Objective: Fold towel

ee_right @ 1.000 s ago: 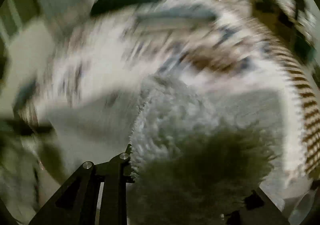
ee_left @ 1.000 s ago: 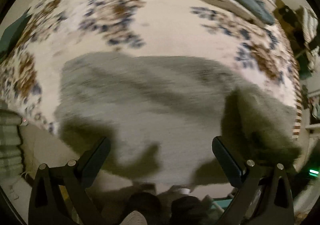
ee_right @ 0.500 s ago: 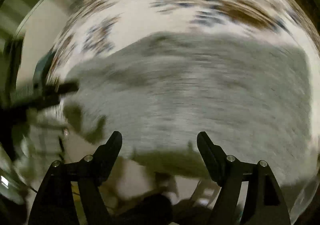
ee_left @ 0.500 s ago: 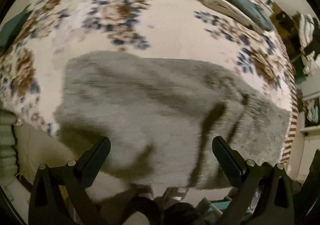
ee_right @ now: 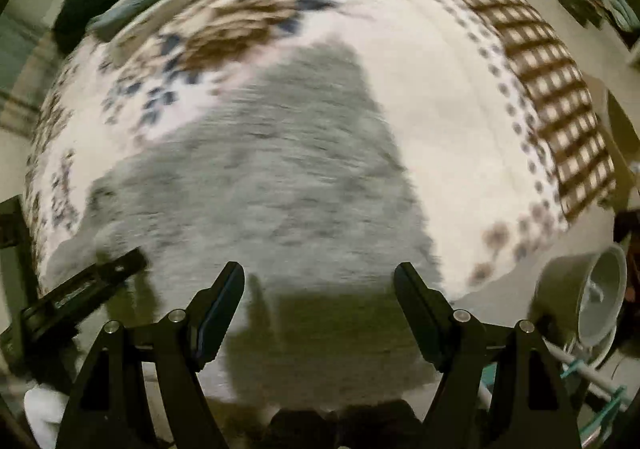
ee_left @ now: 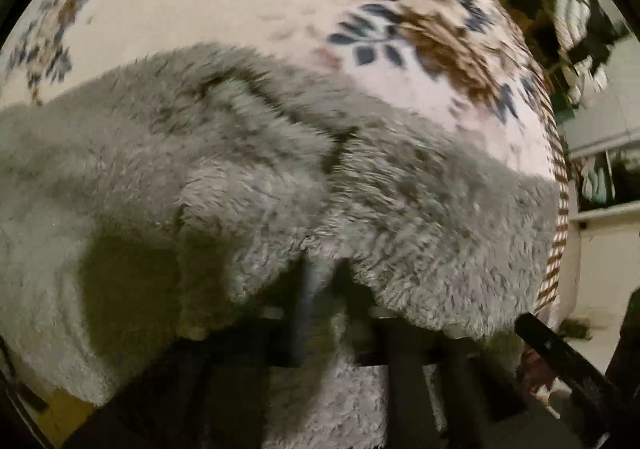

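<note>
Left gripper (ee_left: 320,273): jaws together, clamped on the near edge of the towel (ee_left: 248,177); I see pile bunched and draped over the fingers. Towel is grey, shaggy, thick, lying on the bed (ee_left: 168,5), whose cover is cream with blue-brown floral print and a checked border. Right gripper (ee_right: 319,297): jaws apart, holding nothing, hovering above the towel's near edge. My judgement: fold only begun; one edge pinched and rumpled, the rest roughly flat. Edge not yet carried across.
</note>
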Demonstrator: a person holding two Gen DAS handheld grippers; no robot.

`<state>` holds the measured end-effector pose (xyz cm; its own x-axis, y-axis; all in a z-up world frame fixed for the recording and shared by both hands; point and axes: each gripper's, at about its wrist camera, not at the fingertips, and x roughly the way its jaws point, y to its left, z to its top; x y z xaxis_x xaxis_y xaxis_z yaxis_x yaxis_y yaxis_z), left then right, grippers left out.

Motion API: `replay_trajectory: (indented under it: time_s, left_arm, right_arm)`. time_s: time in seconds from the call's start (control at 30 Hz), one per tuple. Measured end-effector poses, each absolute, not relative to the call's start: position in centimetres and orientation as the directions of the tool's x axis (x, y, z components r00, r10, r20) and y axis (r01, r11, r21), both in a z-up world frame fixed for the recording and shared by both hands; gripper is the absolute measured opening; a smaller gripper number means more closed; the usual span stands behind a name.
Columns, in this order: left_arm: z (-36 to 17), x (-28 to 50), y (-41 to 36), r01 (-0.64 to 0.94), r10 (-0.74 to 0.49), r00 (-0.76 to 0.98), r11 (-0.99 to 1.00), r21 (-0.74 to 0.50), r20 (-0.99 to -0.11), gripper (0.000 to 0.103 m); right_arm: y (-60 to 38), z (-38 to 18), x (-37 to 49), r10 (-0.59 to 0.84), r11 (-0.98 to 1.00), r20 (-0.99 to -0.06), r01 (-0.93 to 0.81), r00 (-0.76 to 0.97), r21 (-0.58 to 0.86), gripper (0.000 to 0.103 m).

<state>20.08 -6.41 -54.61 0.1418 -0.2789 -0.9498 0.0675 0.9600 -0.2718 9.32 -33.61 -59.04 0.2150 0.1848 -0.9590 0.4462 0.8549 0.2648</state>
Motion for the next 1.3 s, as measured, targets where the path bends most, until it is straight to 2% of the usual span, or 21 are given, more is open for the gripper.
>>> replay_trajectory:
  time_s: [0.23,0.37,0.57,0.73,0.87,0.9,0.97,1.0,1.03,1.07,1.17,1.3]
  left_arm:
    - [-48.8,16.8,-2.7,0.090,-0.295,0.275,0.956,-0.281,-0.915,0.003]
    - [-48.3,15.4,-0.3,0.034,-0.264,0.274,0.964,-0.265,-0.925,0.003]
    - [-52.6,15.4,0.4,-0.033,-0.224,0.213,0.971,-0.236,-0.951,0.004]
    - [-50.9,14.7,0.2,-0.014,-0.246,0.255,0.966,-0.258,-0.935,0.004]
    - [-50.1,13.8,-0.2,-0.005,-0.258,0.265,0.963,-0.269,-0.929,0.004]
    - [-50.1,13.6,-0.3,-0.006,-0.258,0.260,0.963,-0.269,-0.931,0.004]
    - [-50.4,13.4,-0.2,-0.016,-0.261,0.252,0.962,-0.274,-0.932,0.004]
    - [-50.4,13.2,-0.1,-0.021,-0.265,0.250,0.960,-0.279,-0.931,0.004]
    - [-50.4,13.1,0.0,-0.028,-0.269,0.249,0.958,-0.284,-0.930,0.004]
    - [-50.4,13.0,0.1,-0.032,-0.272,0.251,0.957,-0.289,-0.929,0.004]
    - [-50.0,12.9,0.7,-0.049,-0.290,0.261,0.948,-0.313,-0.921,0.004]
    - [-48.8,12.3,1.9,-0.076,-0.311,0.283,0.936,-0.345,-0.907,0.004]
  right_arm:
    - [-35.9,-60.2,6.9,0.219,0.803,-0.950,0.512,0.221,0.304,0.079]
    - [-35.8,-59.0,7.1,0.227,0.821,-0.946,0.476,0.233,0.315,0.079]
    - [-33.3,-57.5,10.3,0.249,0.880,-0.945,0.358,0.213,0.312,0.079]
    - [-29.0,-54.5,14.6,0.458,0.850,-0.863,0.181,0.213,0.495,0.079]
    - [-22.9,-53.9,20.0,0.570,0.815,-0.818,0.073,0.079,0.575,0.079]
    - [-21.4,-54.2,20.9,0.578,0.814,-0.815,0.044,0.047,0.580,0.079]
    - [-18.1,-54.6,22.5,0.498,0.865,-0.867,-0.071,-0.002,0.496,0.077]
    - [-15.8,-55.0,23.0,0.423,0.891,-0.906,-0.172,-0.031,0.421,0.070]
    - [-14.4,-55.3,23.0,0.381,0.896,-0.923,-0.227,-0.046,0.381,0.031]
    - [-13.3,-55.7,23.1,0.342,0.899,-0.938,-0.269,-0.062,0.345,0.005]
    - [-12.0,-55.4,23.3,0.302,0.903,-0.952,-0.304,-0.055,0.304,0.004]
    - [-11.2,-51.9,23.6,0.379,0.870,-0.925,-0.338,-0.011,0.360,0.004]
